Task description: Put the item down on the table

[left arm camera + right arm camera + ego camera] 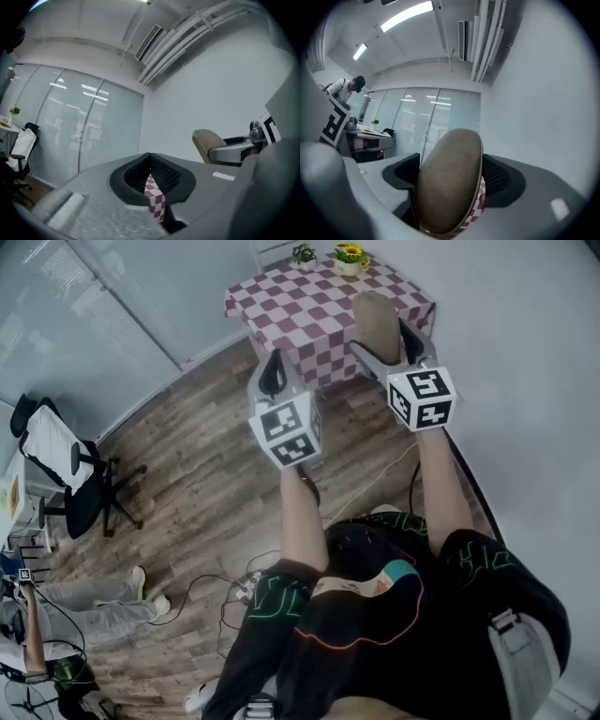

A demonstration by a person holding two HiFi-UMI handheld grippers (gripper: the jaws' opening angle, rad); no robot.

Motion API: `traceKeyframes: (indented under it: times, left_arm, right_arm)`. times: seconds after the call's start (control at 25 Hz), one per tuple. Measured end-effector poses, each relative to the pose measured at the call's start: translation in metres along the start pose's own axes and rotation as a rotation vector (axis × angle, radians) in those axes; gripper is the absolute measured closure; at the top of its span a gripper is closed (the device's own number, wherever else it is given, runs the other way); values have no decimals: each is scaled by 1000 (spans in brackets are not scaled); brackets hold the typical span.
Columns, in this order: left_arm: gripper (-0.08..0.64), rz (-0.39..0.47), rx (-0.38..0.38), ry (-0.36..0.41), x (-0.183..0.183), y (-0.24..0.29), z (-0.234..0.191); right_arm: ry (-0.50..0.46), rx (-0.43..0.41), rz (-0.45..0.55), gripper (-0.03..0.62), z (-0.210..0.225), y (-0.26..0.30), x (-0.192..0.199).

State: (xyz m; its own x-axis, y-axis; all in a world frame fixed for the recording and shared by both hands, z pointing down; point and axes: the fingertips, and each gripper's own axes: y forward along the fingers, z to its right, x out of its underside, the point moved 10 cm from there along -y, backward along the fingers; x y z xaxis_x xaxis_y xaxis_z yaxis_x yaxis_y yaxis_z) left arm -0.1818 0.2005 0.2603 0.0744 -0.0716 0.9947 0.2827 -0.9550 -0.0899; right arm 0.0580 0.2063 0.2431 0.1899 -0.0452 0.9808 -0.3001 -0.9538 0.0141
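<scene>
Here, right gripper, spread wide, clamps a brown oval item; seemingly light, stiff, best gripped across its broad faces; left gripper closed, empty.

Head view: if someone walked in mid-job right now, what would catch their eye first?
The tan oval item clamped between the jaws of the right hand-held gripper, at the top right of centre. Behind it, the maroon-and-white checkered table stands out against the wooden floor, with a sunflower pot at its far edge. The left hand-held gripper alongside is shut and empty.
</scene>
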Motion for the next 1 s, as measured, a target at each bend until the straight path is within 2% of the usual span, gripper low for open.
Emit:
traceKeyframes:
  times: [0.24,0.48,0.64,1.0]
  left_arm:
    - [551,-22,4,3,1,-2,4]
    - [551,-32,-29,-13,9,-11,-2]
    - [551,-35,-46,-51,15,-12,0]
    - [551,-40,-7,-48,13,-20,16]
  right_arm:
    - [60,22,10,170,8,-7,1]
    - [72,27,-1,170,10,-14,8]
    - [54,24,-13,170,15,-19,7]
    - [54,56,-18,170,24,-42,3]
